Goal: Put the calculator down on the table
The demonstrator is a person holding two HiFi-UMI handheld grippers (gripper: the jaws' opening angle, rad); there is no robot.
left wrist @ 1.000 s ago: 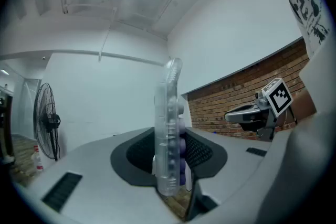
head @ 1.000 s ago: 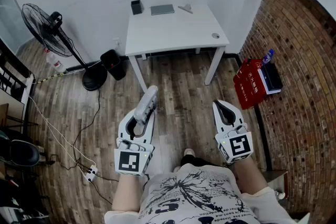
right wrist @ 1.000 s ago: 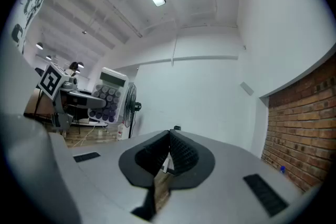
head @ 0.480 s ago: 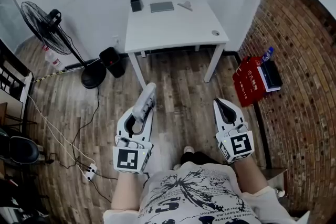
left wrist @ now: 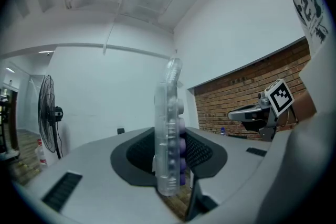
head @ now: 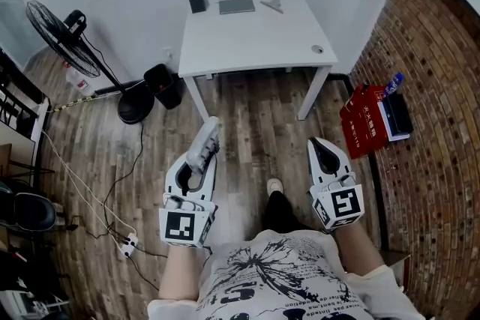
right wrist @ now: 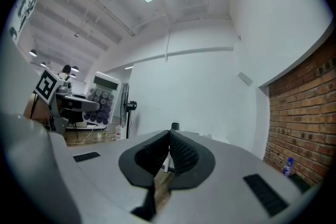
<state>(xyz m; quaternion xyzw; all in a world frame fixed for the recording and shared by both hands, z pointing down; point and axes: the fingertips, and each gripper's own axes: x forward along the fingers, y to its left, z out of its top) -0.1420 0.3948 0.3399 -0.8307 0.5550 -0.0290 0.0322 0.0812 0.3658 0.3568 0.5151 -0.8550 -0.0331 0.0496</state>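
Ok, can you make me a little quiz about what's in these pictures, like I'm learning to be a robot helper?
1. Which gripper holds the calculator? A: the left one. B: the right one. C: neither.
2. True or false: the right gripper is shut with nothing between its jaws.
3. Fill in the gap: in the head view, the fan stands to the ___ of the white table.

Key:
1. A: the left gripper is shut on it, and the calculator stands on edge.
2. True.
3. Left.
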